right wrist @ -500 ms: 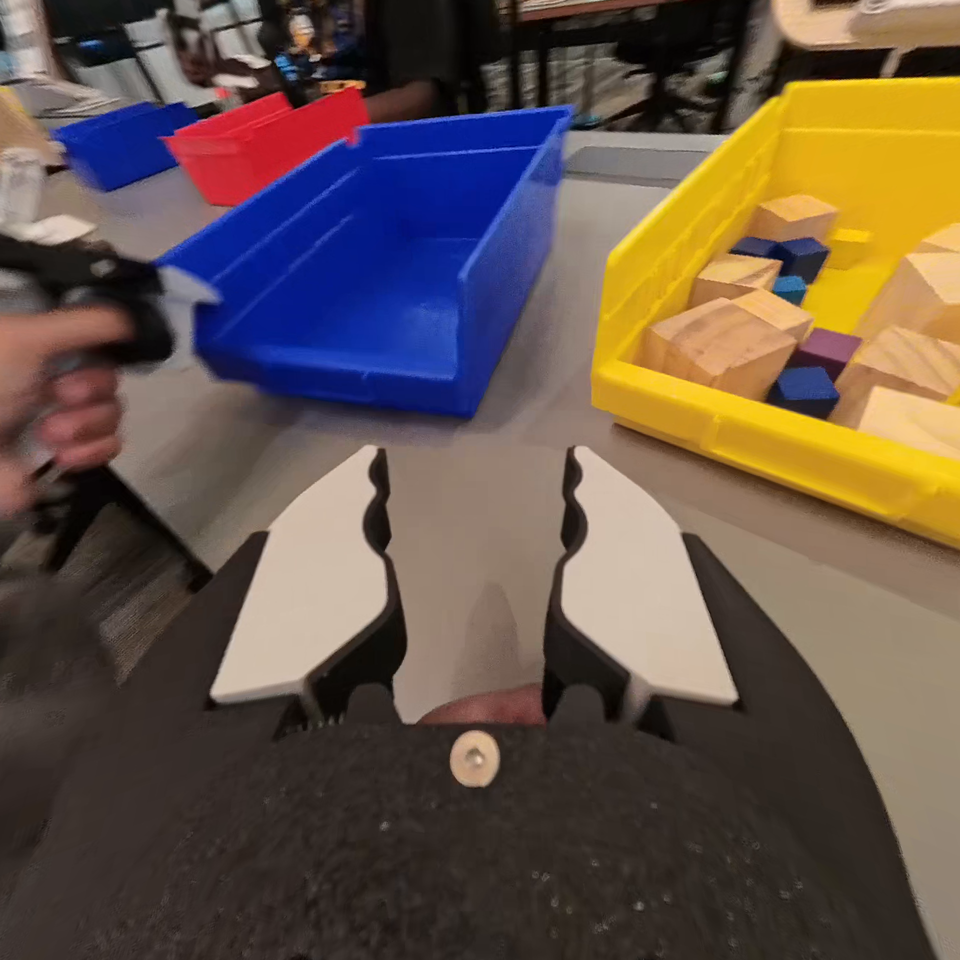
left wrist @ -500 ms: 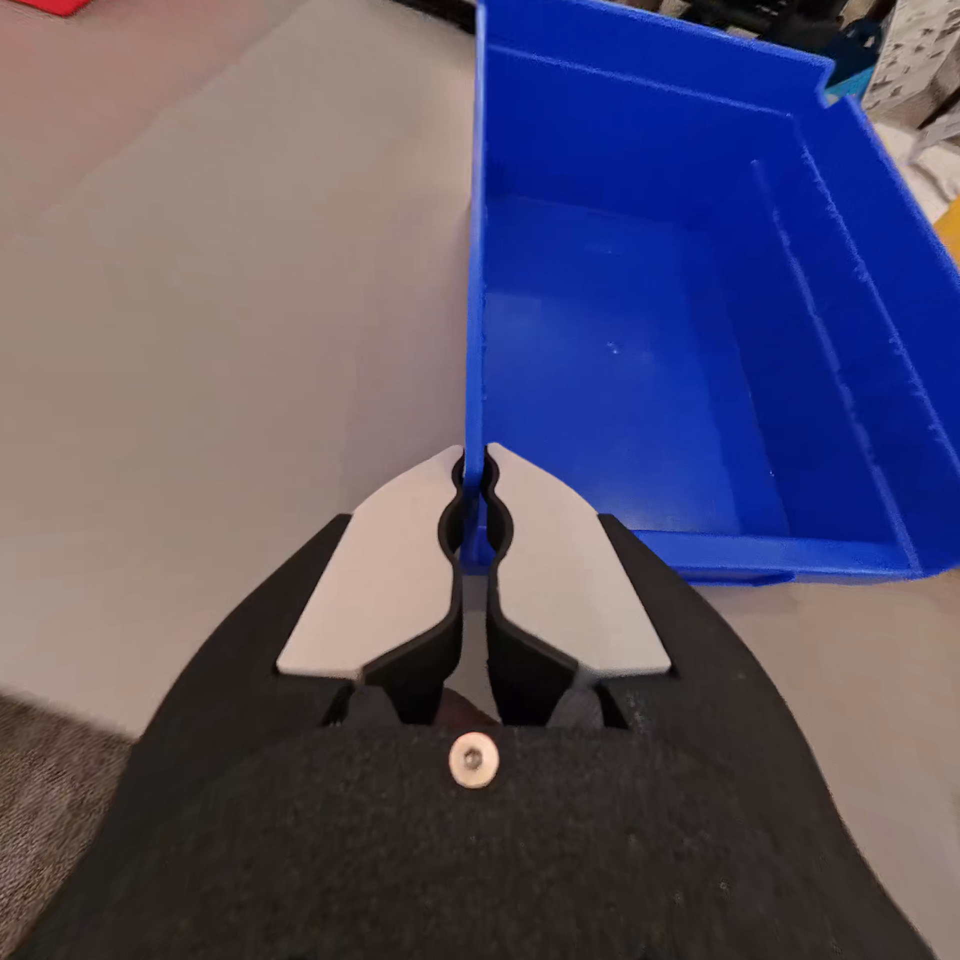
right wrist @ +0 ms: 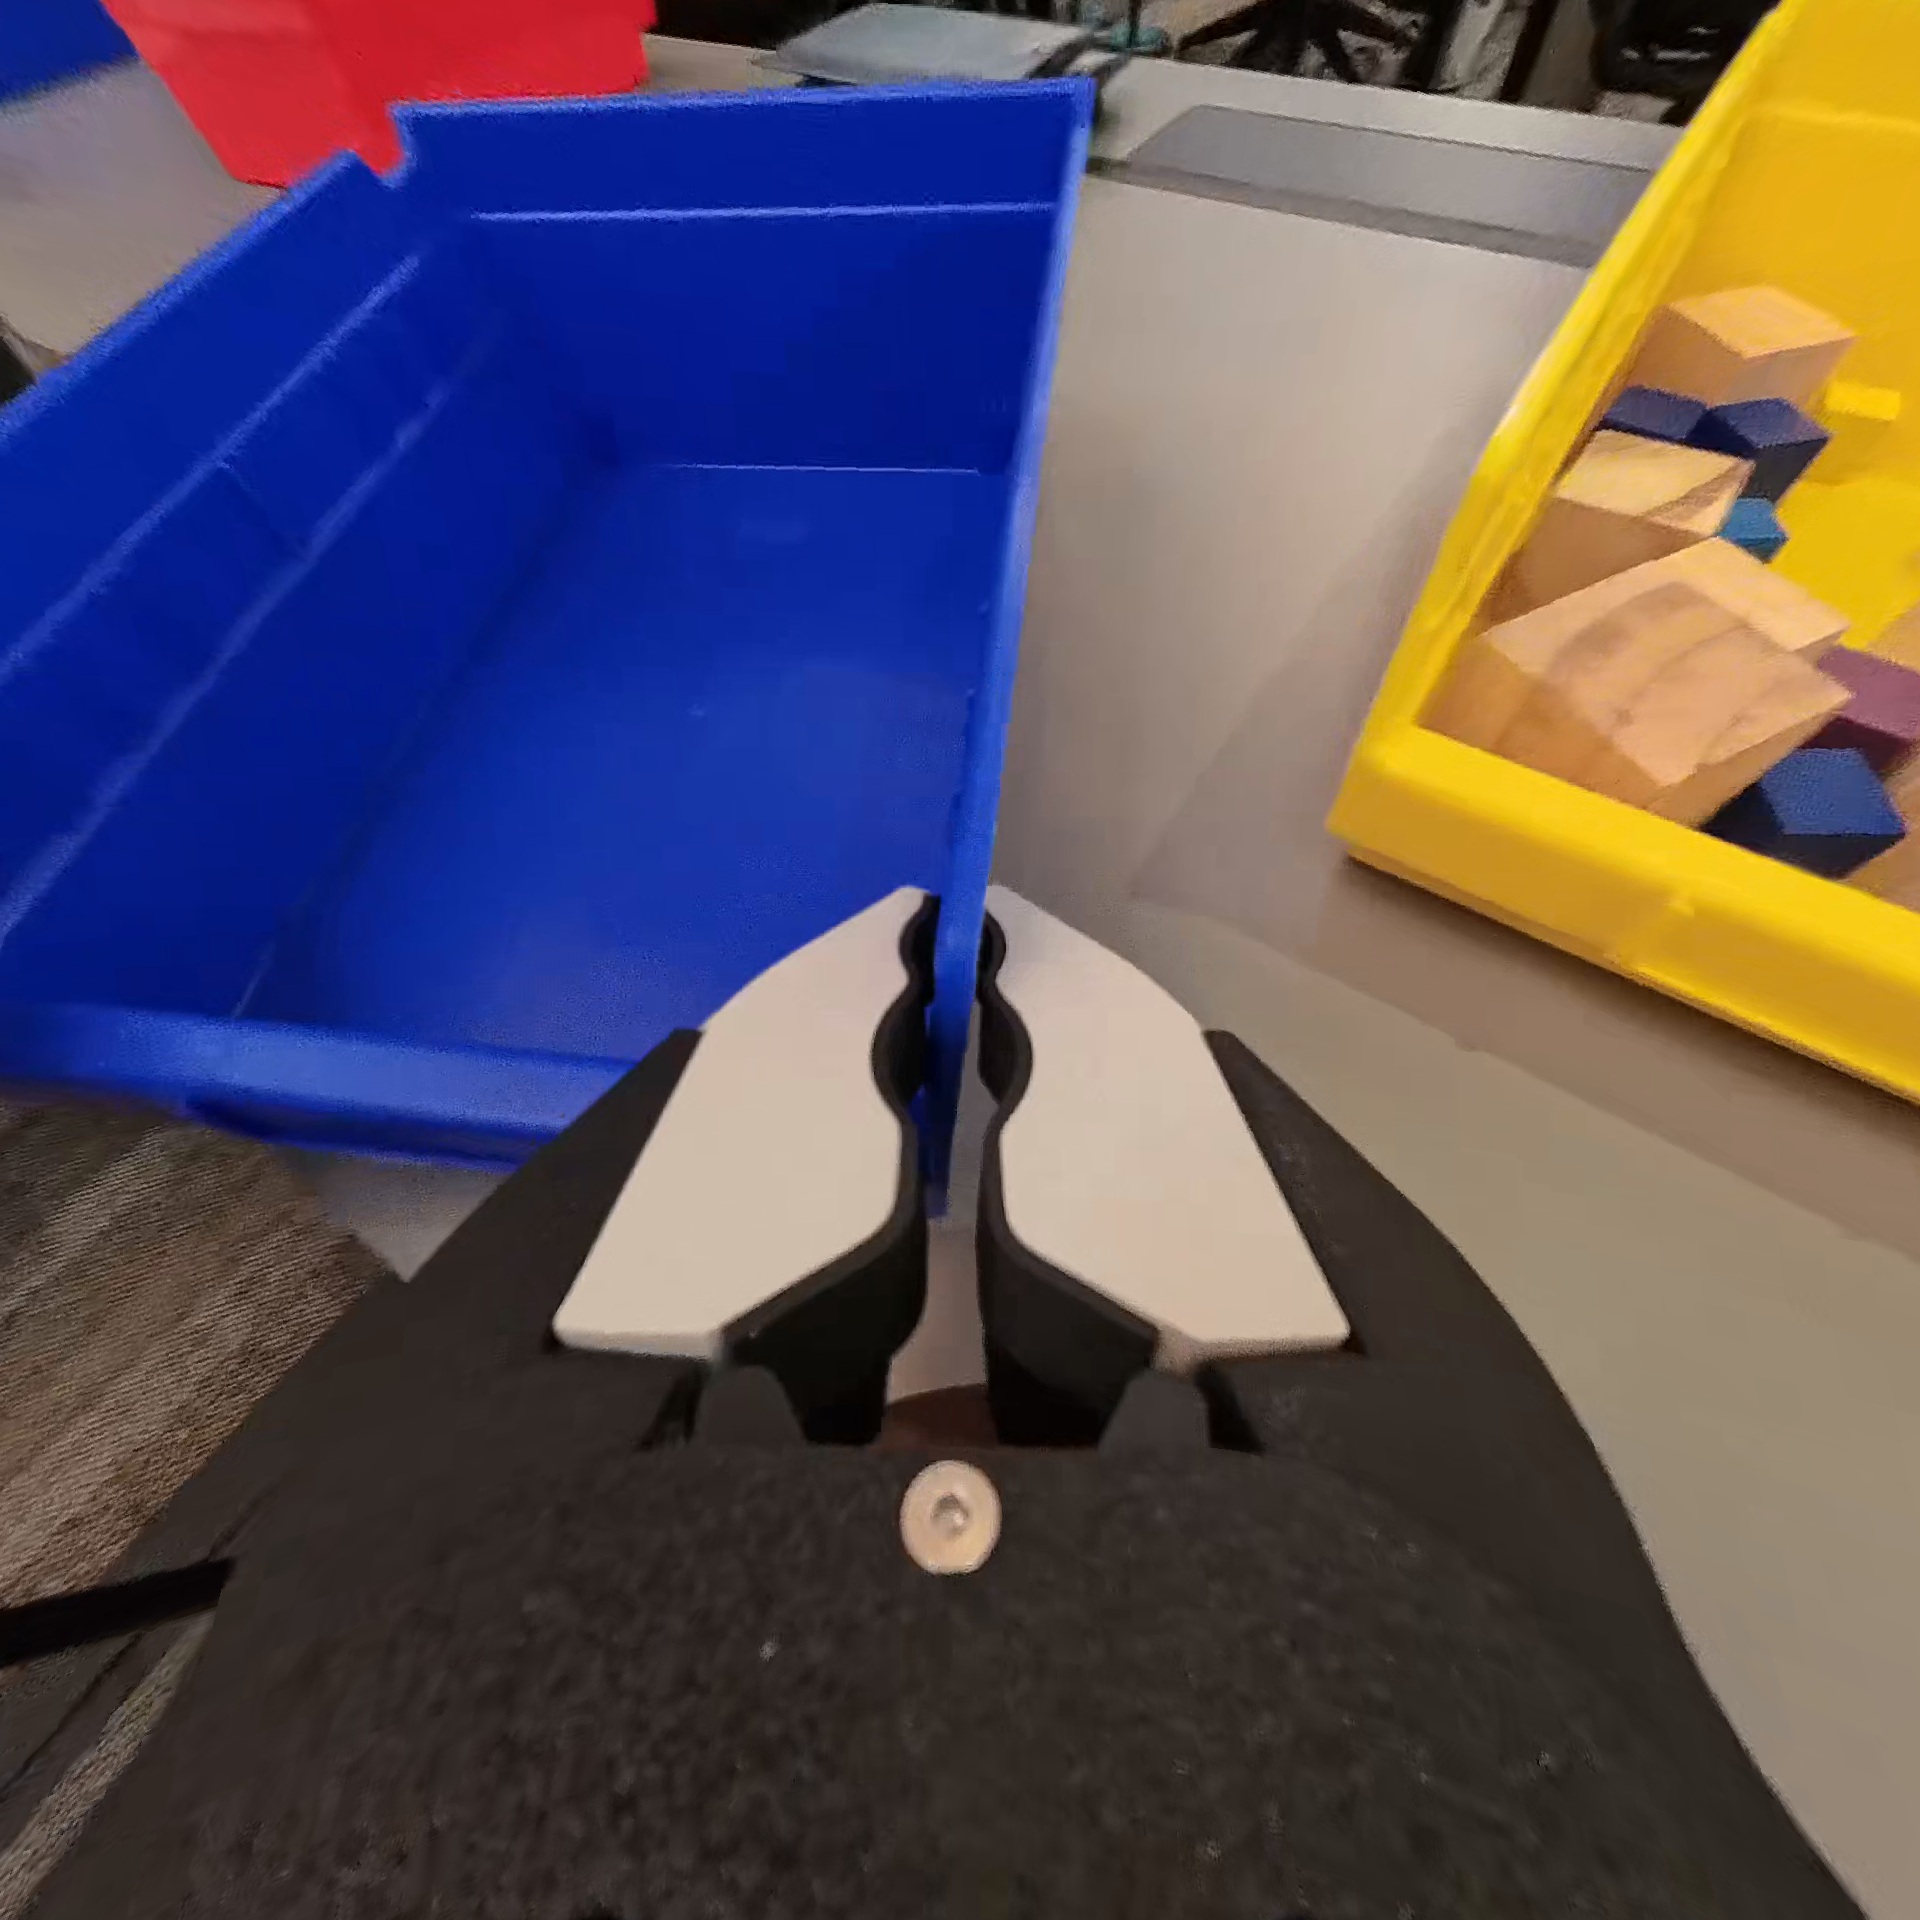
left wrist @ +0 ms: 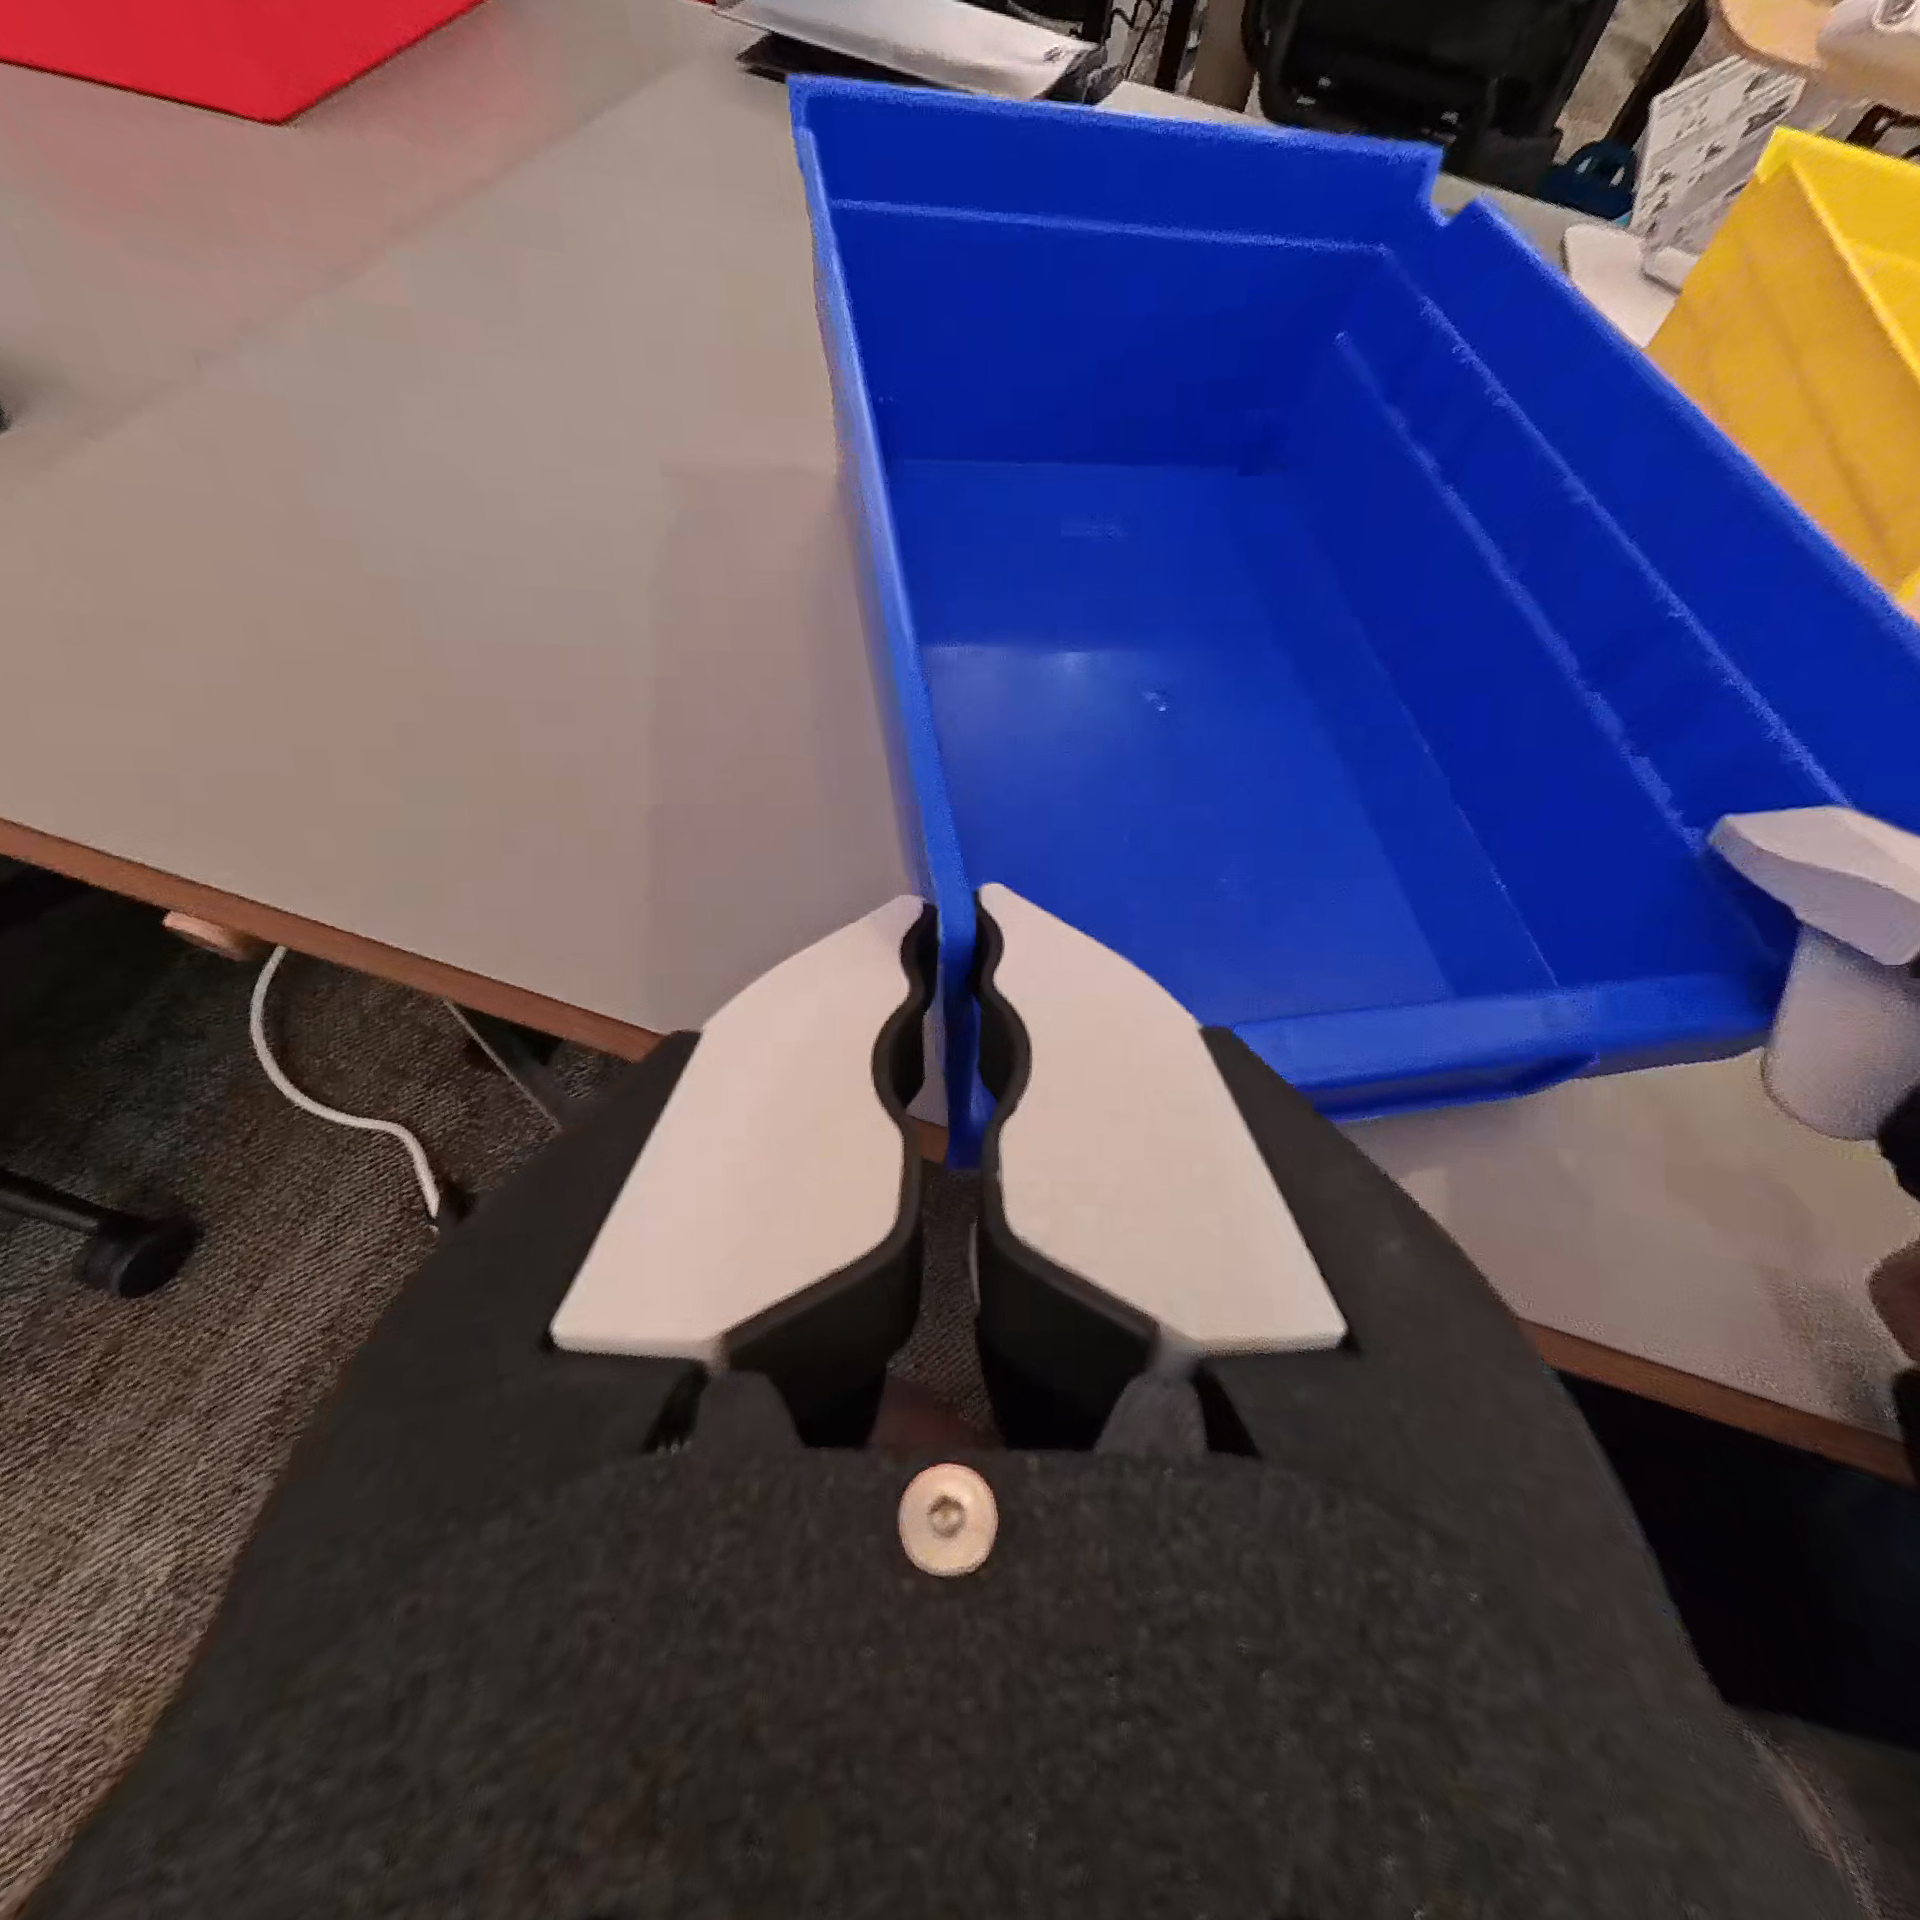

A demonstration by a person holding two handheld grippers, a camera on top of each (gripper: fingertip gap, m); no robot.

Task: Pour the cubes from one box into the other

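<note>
Blue box (left wrist: 1195,727) walls sit pinched in left gripper (left wrist: 958,914) and right gripper (right wrist: 961,914).

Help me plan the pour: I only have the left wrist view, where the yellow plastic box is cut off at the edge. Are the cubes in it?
Observer: Yes. Wooden and painted cubes lie piled inside the yellow plastic box.
Operator: Has the right gripper got hold of anything?
Observer: The right gripper is shut on the blue plastic box, on the side wall facing the yellow one.
Operator: What colours are the painted cubes?
Observer: Mostly dark blue, plus one purple cube.
</note>
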